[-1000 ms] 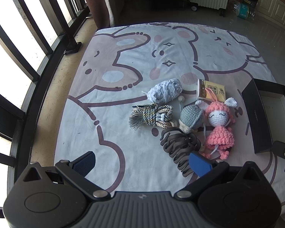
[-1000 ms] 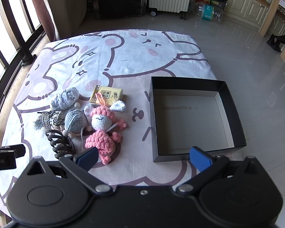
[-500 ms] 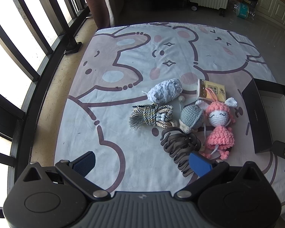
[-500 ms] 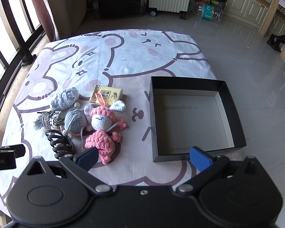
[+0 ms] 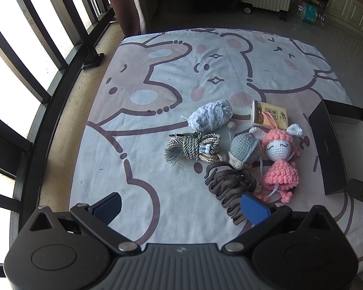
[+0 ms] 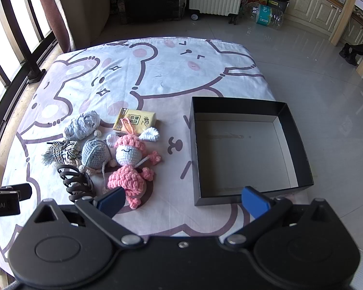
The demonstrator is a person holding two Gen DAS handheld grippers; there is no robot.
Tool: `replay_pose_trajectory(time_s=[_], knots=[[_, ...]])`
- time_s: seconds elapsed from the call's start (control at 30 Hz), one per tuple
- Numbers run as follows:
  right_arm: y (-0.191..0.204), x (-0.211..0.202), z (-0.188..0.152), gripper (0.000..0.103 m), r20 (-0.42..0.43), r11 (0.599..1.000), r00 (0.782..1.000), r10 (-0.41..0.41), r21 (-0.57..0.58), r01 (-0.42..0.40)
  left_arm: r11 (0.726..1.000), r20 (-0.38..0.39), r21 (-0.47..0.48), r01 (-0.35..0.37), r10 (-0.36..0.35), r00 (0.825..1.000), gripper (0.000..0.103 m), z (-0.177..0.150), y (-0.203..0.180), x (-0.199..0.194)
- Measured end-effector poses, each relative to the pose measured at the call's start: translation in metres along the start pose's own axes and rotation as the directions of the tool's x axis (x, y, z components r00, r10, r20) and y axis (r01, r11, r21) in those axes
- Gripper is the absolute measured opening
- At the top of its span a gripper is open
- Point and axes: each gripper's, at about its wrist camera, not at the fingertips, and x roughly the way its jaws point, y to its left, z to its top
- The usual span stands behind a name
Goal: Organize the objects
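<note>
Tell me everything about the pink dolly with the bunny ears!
The pink crocheted yarn doll lies flat on its back on the cartoon-printed bedsheet. It has a white face with closed stitched eyes, a pink bobbly cap, two white ears, a ruffled pink dress and small pink knobbly hands and feet. A pink hanging loop from its head rests on the yellow tissue packet. The grey crocheted ball toy lies close against its side. Neither gripper touches it.

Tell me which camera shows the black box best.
The right wrist view: the black box appears whole there, all four walls and its bare floor visible, nothing inside. The left wrist view catches only its near wall and part of the interior at the frame's right edge.
</note>
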Motion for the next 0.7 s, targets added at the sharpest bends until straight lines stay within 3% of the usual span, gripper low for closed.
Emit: replay_pose_trajectory(time_s=[0.7], knots=[[-0.0006,0.0014,0.0000,0.103,-0.002,1.000,1.000,-0.001,0.001,0.001,1.000,-0.001,0.002,0.000,0.000,1.000,0.103,-0.0001,0.0005,-0.0001]])
